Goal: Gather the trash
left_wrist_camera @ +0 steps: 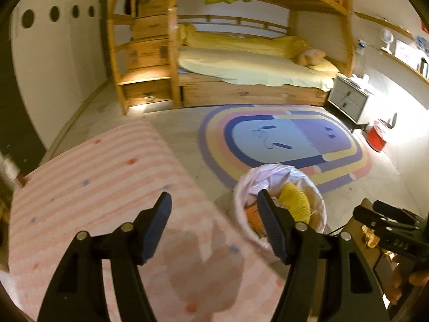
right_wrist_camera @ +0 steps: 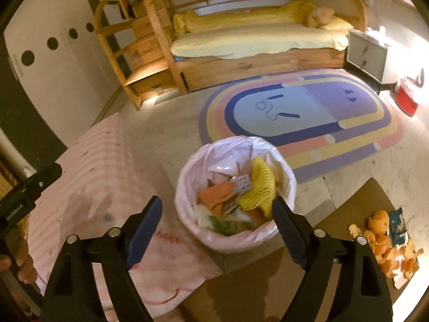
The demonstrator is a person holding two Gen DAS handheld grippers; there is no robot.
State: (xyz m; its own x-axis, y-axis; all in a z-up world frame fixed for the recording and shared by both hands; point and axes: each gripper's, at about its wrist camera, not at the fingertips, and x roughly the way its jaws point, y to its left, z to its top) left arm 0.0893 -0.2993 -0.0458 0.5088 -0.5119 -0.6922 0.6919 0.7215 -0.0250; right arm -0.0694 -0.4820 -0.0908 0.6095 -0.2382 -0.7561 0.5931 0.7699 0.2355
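Observation:
A waste bin lined with a pale pink bag (right_wrist_camera: pixel 185 177) stands on the floor beside a brown table (right_wrist_camera: pixel 356 198). It holds a yellow foam net (right_wrist_camera: pixel 258 187), orange scraps and a silvery blister pack (right_wrist_camera: pixel 242 183). My right gripper (right_wrist_camera: pixel 217 201) hangs open just above the bin's near rim, nothing between its fingers. Orange peels (right_wrist_camera: pixel 386 244) and a dark blue wrapper (right_wrist_camera: pixel 398 224) lie on the table to the right. My left gripper (left_wrist_camera: pixel 214 196) is open and empty over a pink striped cloth (left_wrist_camera: pixel 102 177), with the bin (left_wrist_camera: pixel 249 182) behind its right finger.
A wooden bunk bed (left_wrist_camera: pixel 241 86) with yellow bedding fills the far wall, with a stair shelf at its left. A rainbow rug (left_wrist_camera: pixel 281 139) lies on the floor past the bin. A grey nightstand (left_wrist_camera: pixel 348 99) and a red bin (left_wrist_camera: pixel 375 136) stand at the right.

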